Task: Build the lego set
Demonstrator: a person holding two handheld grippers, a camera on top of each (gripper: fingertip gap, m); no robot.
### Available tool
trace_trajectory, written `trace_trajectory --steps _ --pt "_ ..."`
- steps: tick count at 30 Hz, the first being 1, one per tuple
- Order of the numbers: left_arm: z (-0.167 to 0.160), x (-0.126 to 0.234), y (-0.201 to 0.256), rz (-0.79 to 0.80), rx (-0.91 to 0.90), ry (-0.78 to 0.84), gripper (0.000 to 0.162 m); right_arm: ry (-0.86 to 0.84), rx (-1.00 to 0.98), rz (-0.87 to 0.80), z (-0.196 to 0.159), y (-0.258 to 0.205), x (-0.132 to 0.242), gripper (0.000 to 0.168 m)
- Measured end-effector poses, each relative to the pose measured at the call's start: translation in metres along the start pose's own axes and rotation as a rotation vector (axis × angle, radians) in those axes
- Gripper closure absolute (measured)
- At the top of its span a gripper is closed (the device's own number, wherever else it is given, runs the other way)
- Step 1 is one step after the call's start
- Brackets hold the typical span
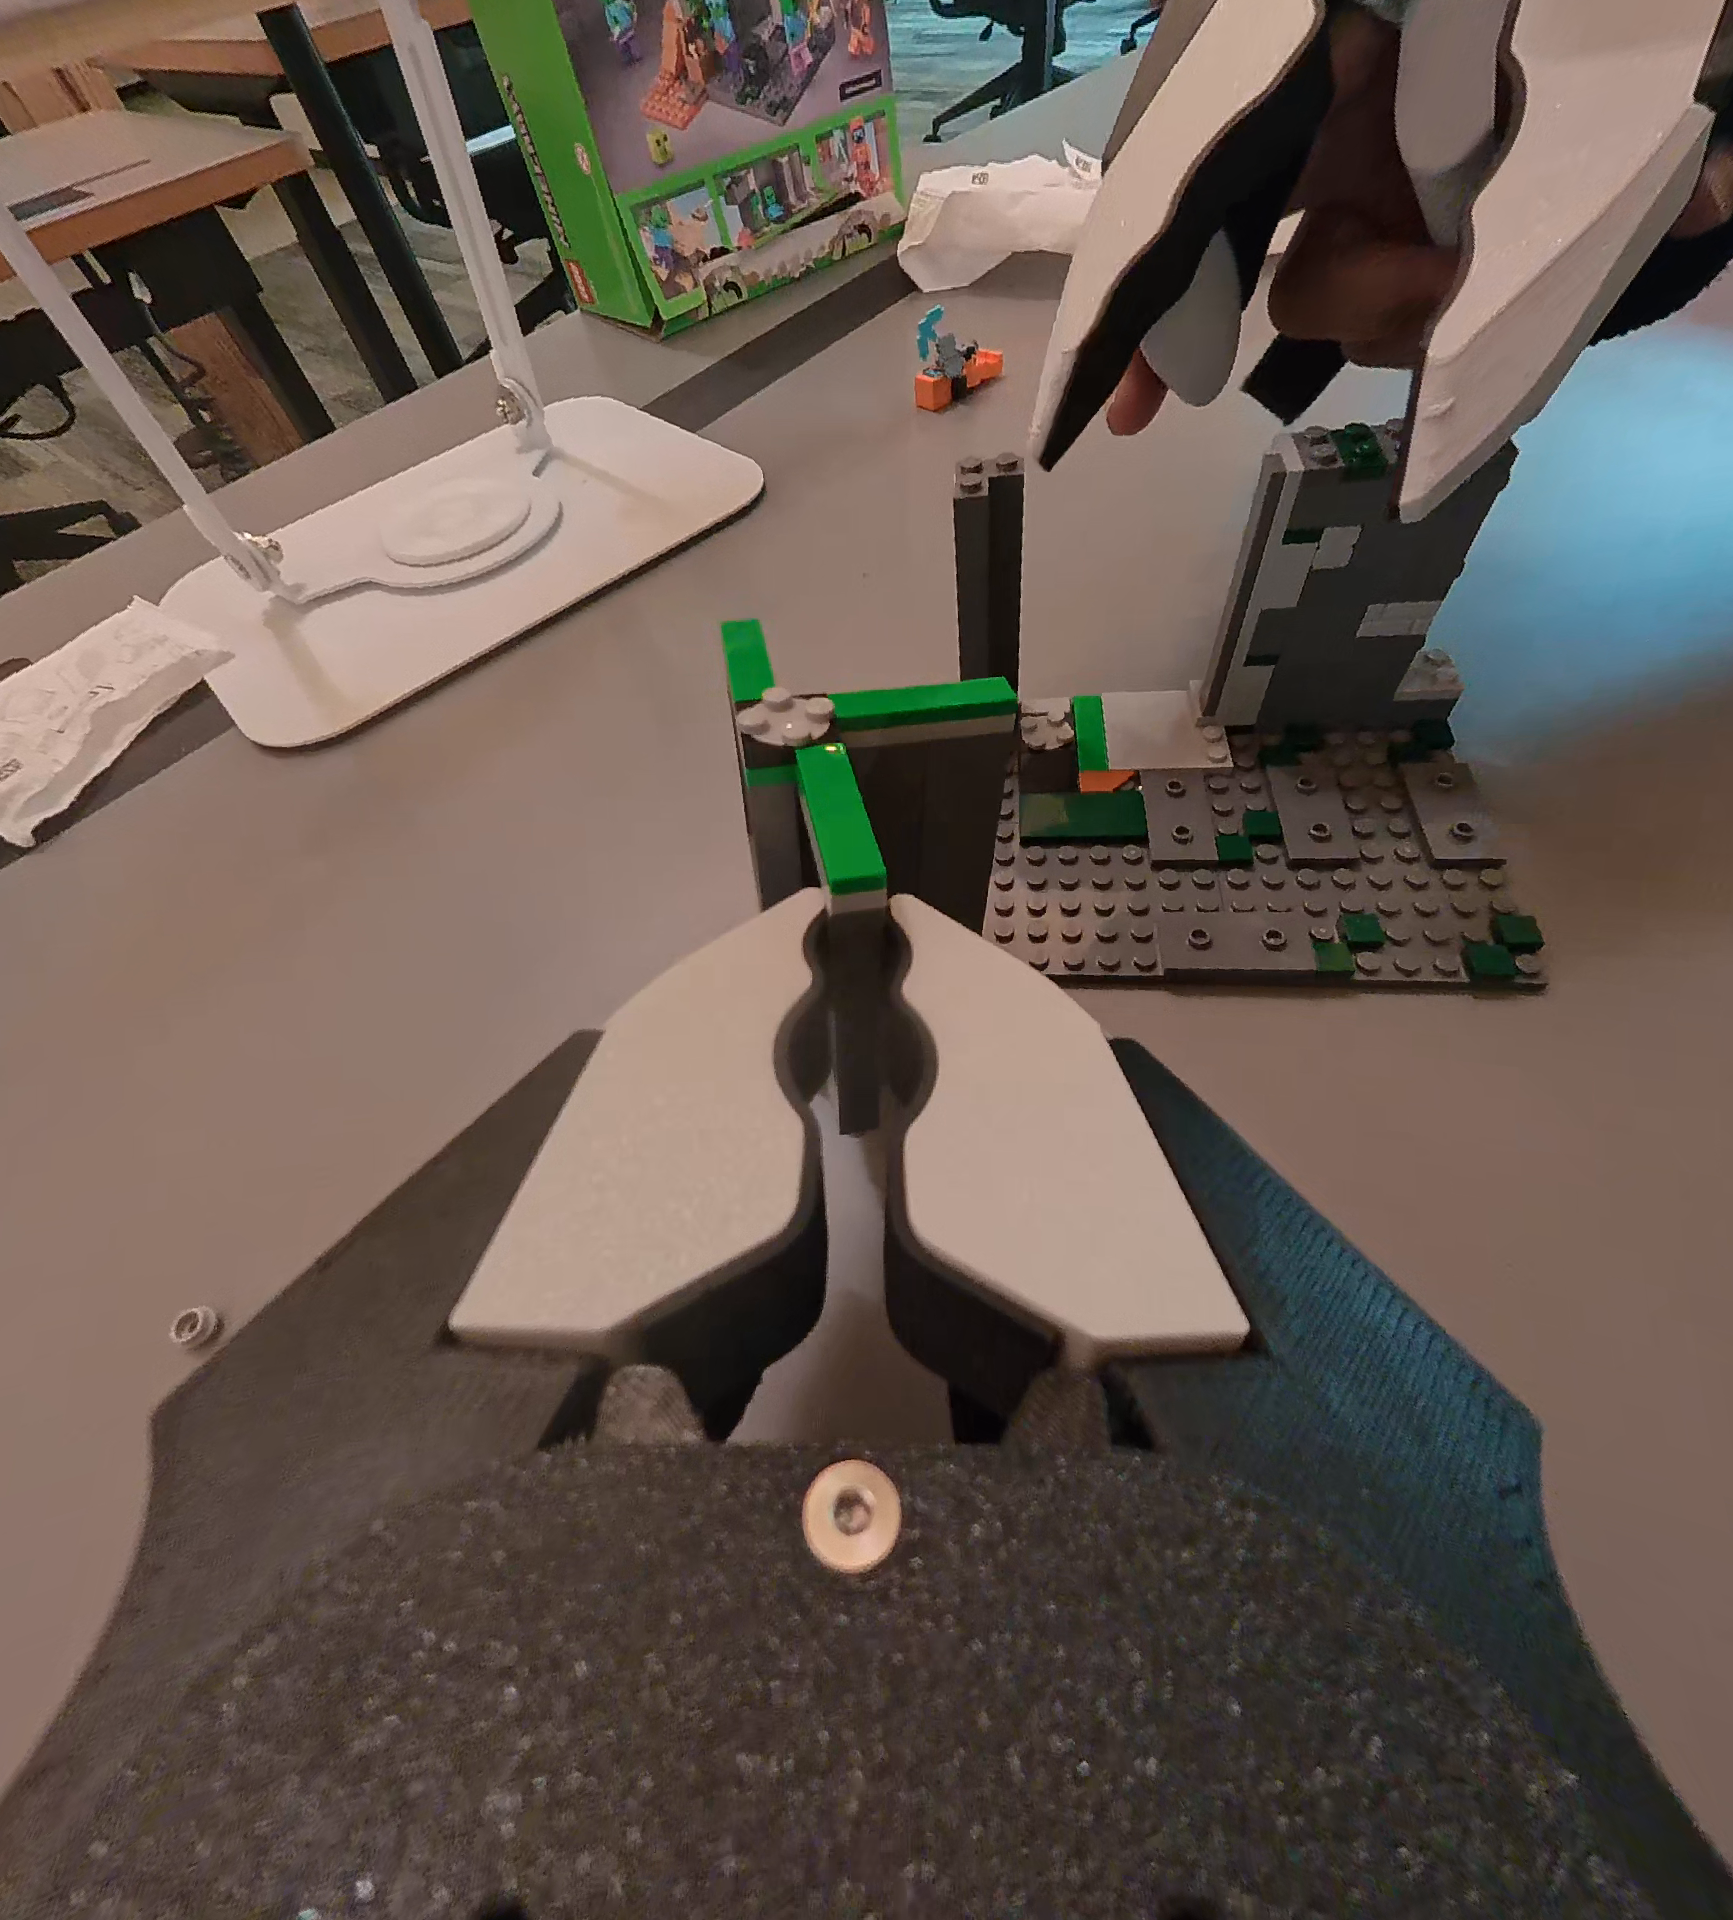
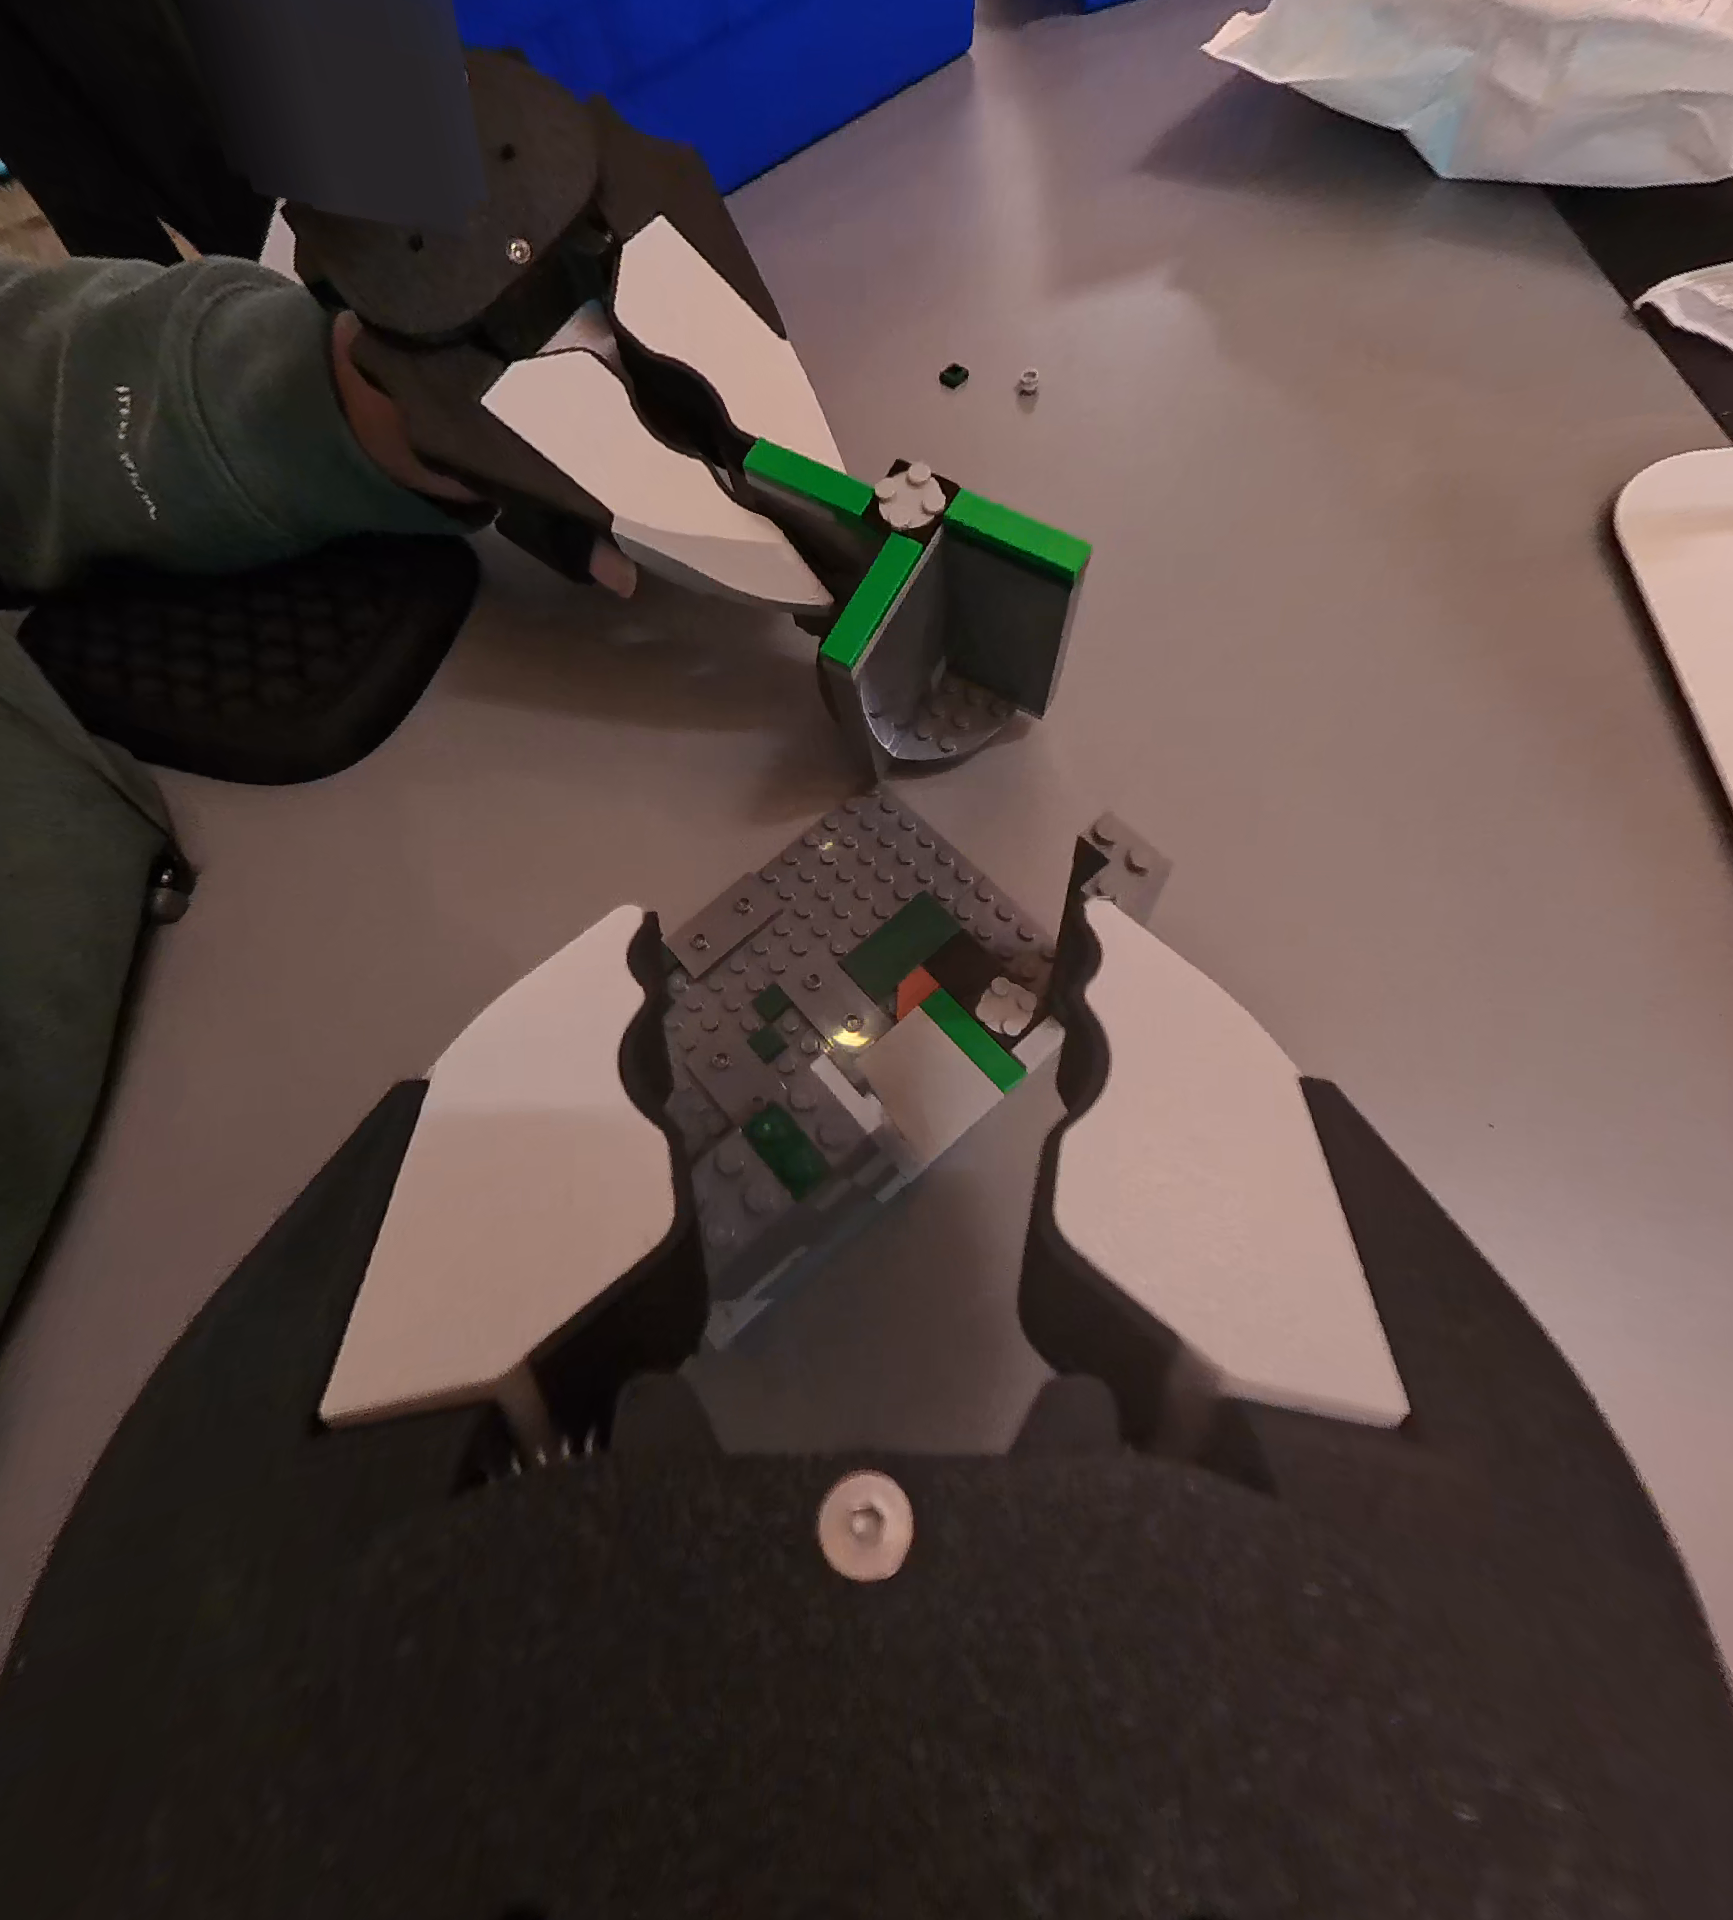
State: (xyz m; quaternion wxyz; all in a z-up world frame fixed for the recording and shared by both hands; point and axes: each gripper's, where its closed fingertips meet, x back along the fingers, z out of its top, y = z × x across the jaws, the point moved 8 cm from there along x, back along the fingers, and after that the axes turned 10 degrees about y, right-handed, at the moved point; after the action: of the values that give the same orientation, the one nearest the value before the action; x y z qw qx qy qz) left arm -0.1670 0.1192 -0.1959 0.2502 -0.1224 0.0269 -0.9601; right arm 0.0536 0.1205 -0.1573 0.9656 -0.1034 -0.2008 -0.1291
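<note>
While the left gripper (image 1: 857, 914) is closed on one green-topped arm of a dark grey wall section (image 1: 872, 800), that section stands on the grey table (image 1: 426, 1039) at the left edge of the studded grey baseplate (image 1: 1257, 894). Three walls of the section meet at a corner capped by a round light grey stud piece (image 1: 787, 717), each wall topped with a bright green strip. In the right wrist view the same section (image 2: 955, 582) sits beyond the baseplate (image 2: 841, 883), close to its far corner; contact cannot be confirmed.

A hand in a dark fingerless glove (image 2: 488, 488), with a grey-green sleeve behind it, holds the left gripper (image 2: 789, 520) low and angled down to the table.

On the baseplate, dark green tiles, a white tile, an orange piece and a green strip are visible. A narrow dark grey pillar (image 1: 987, 571) rises at its rear left, and a taller mottled grey tower (image 1: 1340, 582) at its rear right.

The right gripper (image 1: 1226, 478) hangs above the model, jaws spread wide, gripping nothing; one fingertip (image 1: 1444, 457) overlaps the tower top in the left wrist view, the other sits near the pillar top.

Farther back lie a small orange and blue figure (image 1: 955, 369), a white lamp base (image 1: 488, 582), crumpled paper (image 1: 997, 213) and the green set box (image 1: 737, 156).
</note>
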Motion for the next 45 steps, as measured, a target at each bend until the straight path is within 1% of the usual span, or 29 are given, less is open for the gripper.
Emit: trace_trajectory --steps 9,12,14,19,24,26,29,32,35,40,43,45 --pt "0.001 0.001 0.001 -0.009 -0.001 0.01 0.157 -0.012 0.047 0.049 -0.005 -0.004 0.001 0.096" --pt "0.002 0.002 0.001 -0.011 0.002 0.013 0.157 -0.018 0.08 0.06 -0.004 -0.004 0.004 0.09" --pt "0.001 0.001 0.001 -0.014 0.006 0.012 0.157 -0.041 0.119 0.054 -0.002 -0.003 0.008 0.081" --pt "0.0 0.001 0.003 -0.024 0.004 0.005 0.157 -0.193 0.257 0.106 0.006 -0.002 0.008 0.06" --pt "0.001 0.001 0.004 -0.024 -0.009 0.007 0.157 -0.421 0.401 0.203 0.01 -0.004 -0.004 0.055" --pt "0.001 0.002 0.004 -0.021 -0.012 0.003 0.157 -0.478 0.455 0.216 0.011 -0.006 -0.008 0.052" --pt "0.001 0.004 0.004 -0.018 -0.015 0.006 0.157 -0.535 0.534 0.166 0.013 -0.003 -0.012 0.059" --pt "0.003 0.005 0.004 -0.02 -0.017 0.017 0.157 -0.521 0.556 0.136 0.016 -0.001 -0.013 0.059" --pt "0.005 0.005 0.005 -0.035 -0.007 0.029 0.157 -0.527 0.551 0.141 0.019 0.001 -0.014 0.058" --pt "0.008 0.009 0.004 -0.035 0.004 0.051 0.157 -0.568 0.545 0.158 0.014 0.002 -0.022 0.059" --pt "0.01 0.014 0.0 -0.032 0.021 0.071 0.157 -0.553 0.519 0.122 0.016 0.002 -0.023 0.067" --pt "0.011 0.017 -0.002 -0.041 0.039 0.089 0.157 -0.531 0.52 0.092 0.015 0.002 -0.023 0.076"
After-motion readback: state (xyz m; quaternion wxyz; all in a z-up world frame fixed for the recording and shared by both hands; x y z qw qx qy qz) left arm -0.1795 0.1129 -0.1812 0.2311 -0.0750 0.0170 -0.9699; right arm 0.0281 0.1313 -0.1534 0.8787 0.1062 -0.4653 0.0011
